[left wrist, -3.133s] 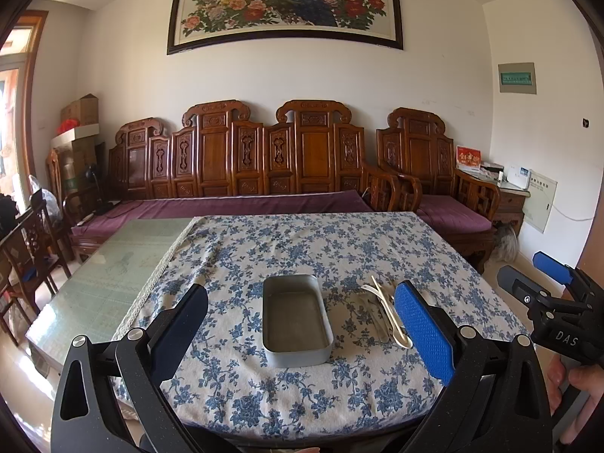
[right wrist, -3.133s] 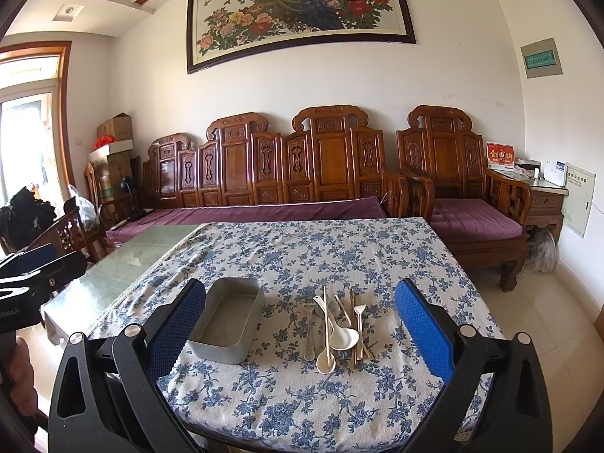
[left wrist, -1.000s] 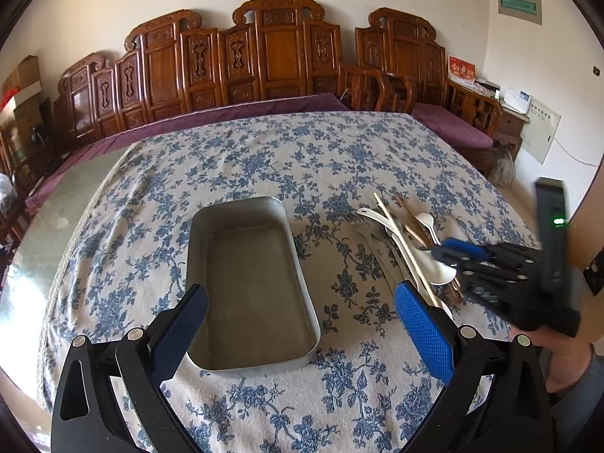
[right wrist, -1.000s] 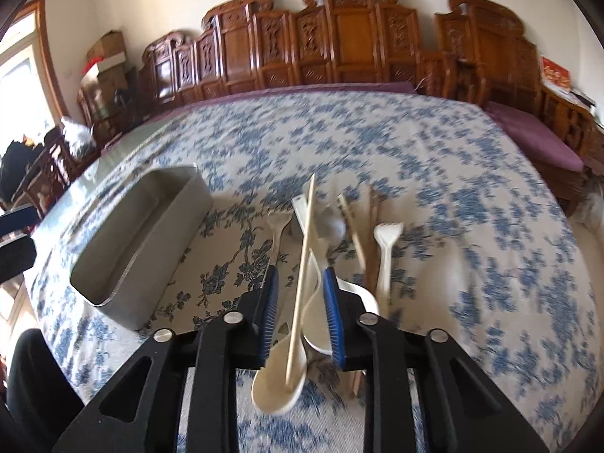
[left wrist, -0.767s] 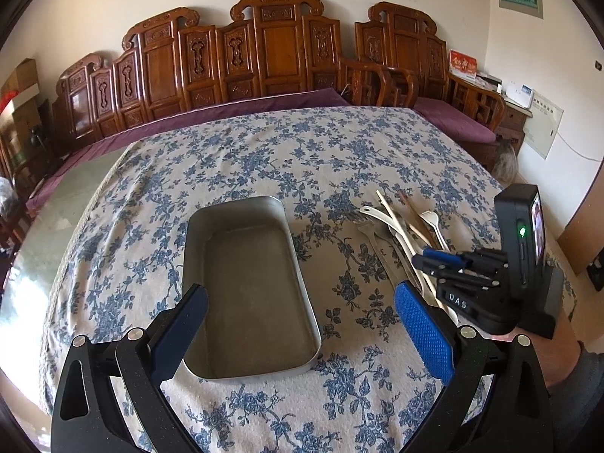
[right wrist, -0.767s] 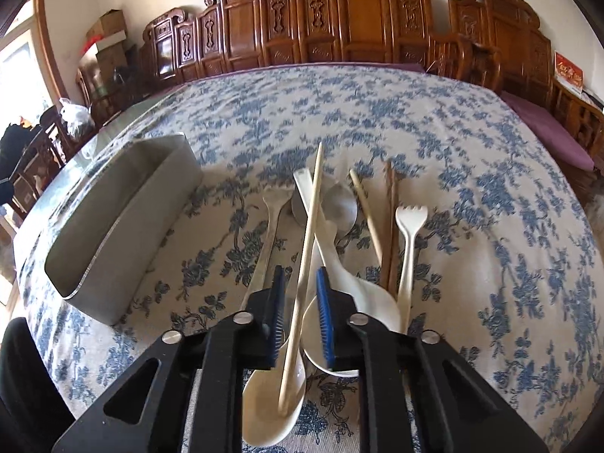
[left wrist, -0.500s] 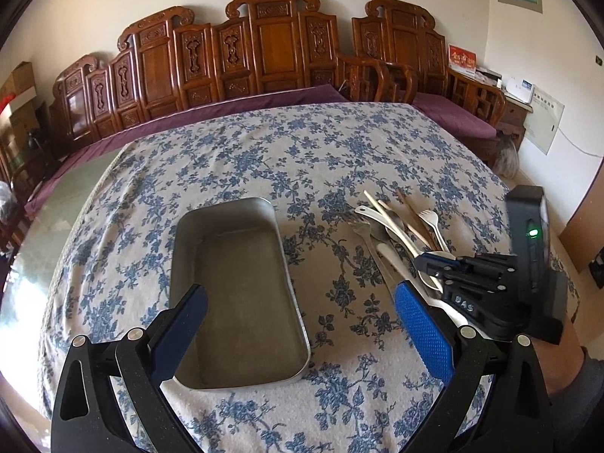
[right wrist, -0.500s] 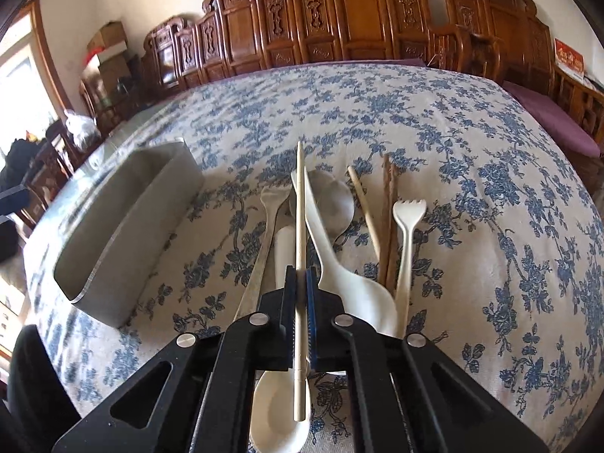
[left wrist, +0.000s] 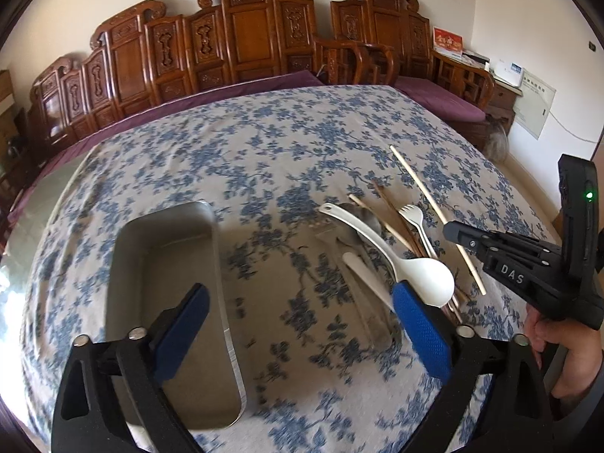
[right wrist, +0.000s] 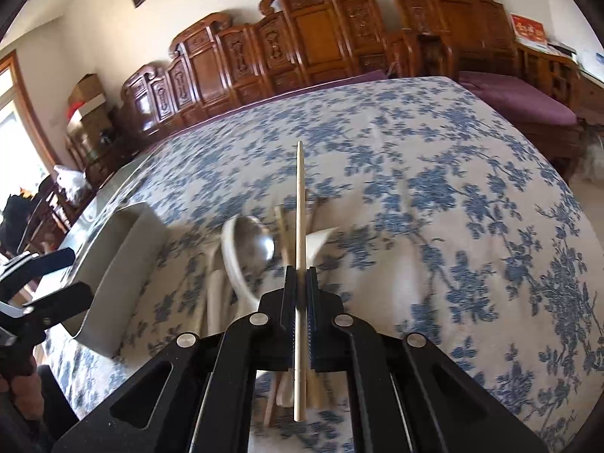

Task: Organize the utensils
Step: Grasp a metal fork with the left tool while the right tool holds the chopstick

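Observation:
A pale wooden chopstick (right wrist: 299, 196) is clamped in my right gripper (right wrist: 301, 275), which is shut on it and holds it clear above the utensil pile; it points away from me. The left wrist view shows the same chopstick (left wrist: 422, 188) and right gripper (left wrist: 458, 239). On the cloth lie a white spoon (left wrist: 426, 279), a white fork (left wrist: 413, 219), a metal spoon (right wrist: 260, 241) and brown chopsticks (left wrist: 392, 222). My left gripper (left wrist: 300, 321) hangs between the metal tin (left wrist: 170, 264) and the pile. Its jaws are closing, wide apart, holding nothing.
A blue floral cloth (left wrist: 302, 143) covers the table, with bare glass (left wrist: 22, 234) at its left end. Carved wooden benches (left wrist: 256, 37) with purple cushions line the far side. A person's hand (left wrist: 566, 358) holds the right gripper.
My right gripper shut on the pale chopstick and raised it off the pile. My left gripper came lower and shifted right, from straddling the tin toward the utensils.

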`<state>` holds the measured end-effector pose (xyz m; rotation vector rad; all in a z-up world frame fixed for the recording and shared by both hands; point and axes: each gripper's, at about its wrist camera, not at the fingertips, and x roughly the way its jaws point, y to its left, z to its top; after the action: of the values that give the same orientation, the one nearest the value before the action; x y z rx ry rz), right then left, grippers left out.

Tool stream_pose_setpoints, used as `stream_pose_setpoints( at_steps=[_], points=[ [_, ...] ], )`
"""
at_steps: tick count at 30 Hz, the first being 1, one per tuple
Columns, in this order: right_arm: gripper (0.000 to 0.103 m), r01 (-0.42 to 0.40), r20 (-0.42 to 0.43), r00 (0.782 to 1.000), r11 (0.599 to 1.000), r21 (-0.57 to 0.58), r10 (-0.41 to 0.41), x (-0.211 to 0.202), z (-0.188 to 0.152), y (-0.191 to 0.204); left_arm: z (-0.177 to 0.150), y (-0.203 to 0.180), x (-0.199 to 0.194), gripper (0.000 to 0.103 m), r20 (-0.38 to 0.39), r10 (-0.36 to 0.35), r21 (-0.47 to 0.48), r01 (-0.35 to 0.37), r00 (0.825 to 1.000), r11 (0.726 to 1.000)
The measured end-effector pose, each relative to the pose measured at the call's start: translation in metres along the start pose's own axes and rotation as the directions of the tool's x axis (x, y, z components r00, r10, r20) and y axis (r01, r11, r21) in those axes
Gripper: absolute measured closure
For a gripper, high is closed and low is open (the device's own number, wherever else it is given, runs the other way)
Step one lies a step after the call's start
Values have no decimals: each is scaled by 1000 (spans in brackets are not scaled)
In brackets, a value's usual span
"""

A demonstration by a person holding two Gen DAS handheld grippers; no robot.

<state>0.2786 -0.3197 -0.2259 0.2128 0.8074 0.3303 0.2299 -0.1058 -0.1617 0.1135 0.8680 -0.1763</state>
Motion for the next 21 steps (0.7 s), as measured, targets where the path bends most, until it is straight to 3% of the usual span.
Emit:
stream_pose_setpoints(
  at_steps=[2,13,21],
  points=[
    [97,5,0,1000,1000,7,-5,1,0,-4,2,-5,13,26,-25,-10,-3,10,1000,1000],
    [97,-12,9,1000,1000,11,12,4,4,-5,0,-26,77,60,-158,-4,-2,4,987,1000],
    [97,-23,16,1000,1000,16,23,3,5,-2,-2,-26,93,66,-201,-35,-39,28,979,999]
  ],
)
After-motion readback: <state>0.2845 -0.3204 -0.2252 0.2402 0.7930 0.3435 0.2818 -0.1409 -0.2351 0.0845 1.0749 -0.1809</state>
